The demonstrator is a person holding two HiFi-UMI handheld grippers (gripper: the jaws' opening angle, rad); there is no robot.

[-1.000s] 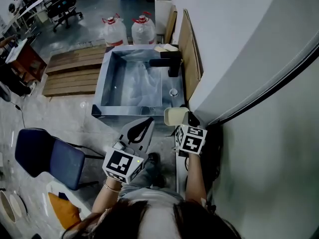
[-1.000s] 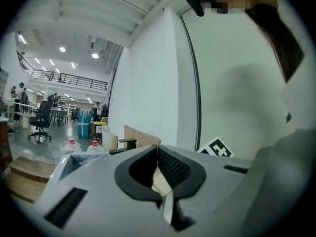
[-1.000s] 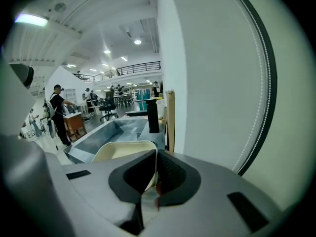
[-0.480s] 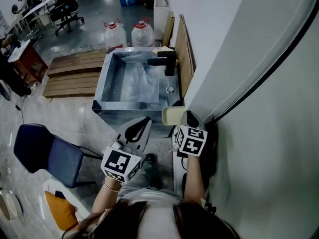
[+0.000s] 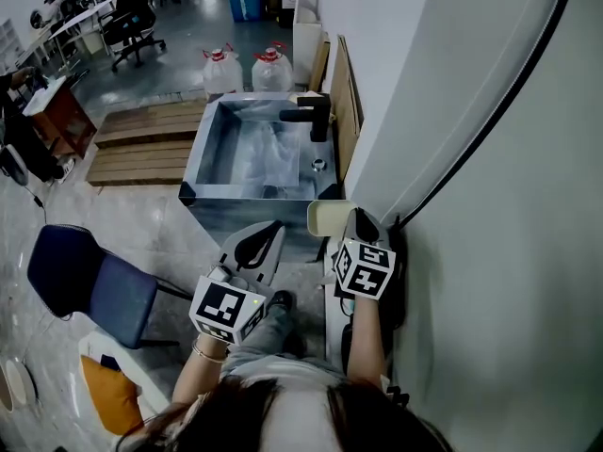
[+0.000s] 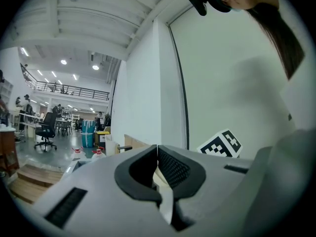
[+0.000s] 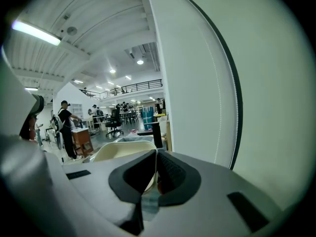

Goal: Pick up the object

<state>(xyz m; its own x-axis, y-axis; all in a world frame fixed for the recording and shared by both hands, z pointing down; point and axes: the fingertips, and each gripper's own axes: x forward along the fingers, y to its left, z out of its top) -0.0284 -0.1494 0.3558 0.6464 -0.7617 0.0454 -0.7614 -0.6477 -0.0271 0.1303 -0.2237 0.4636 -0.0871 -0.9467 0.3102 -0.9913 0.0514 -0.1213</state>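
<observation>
Your right gripper (image 5: 352, 222) is clenched on the rim of the cream dish (image 5: 326, 218), holding it short of the sink (image 5: 194, 153), apparently already lifted, while your left gripper (image 5: 275, 230) sits closed, empty, beside it.

The sink (image 5: 200, 149) has receded slightly, looking smaller beyond the cream bowl (image 5: 325, 217).

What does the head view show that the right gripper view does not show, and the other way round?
Only the head view: the blue chair and the left gripper. Only the right gripper view: the ceiling lamp and a person standing at a desk. Both: the right gripper shut on the rim of the cream dish, the sink and its black tap.
</observation>
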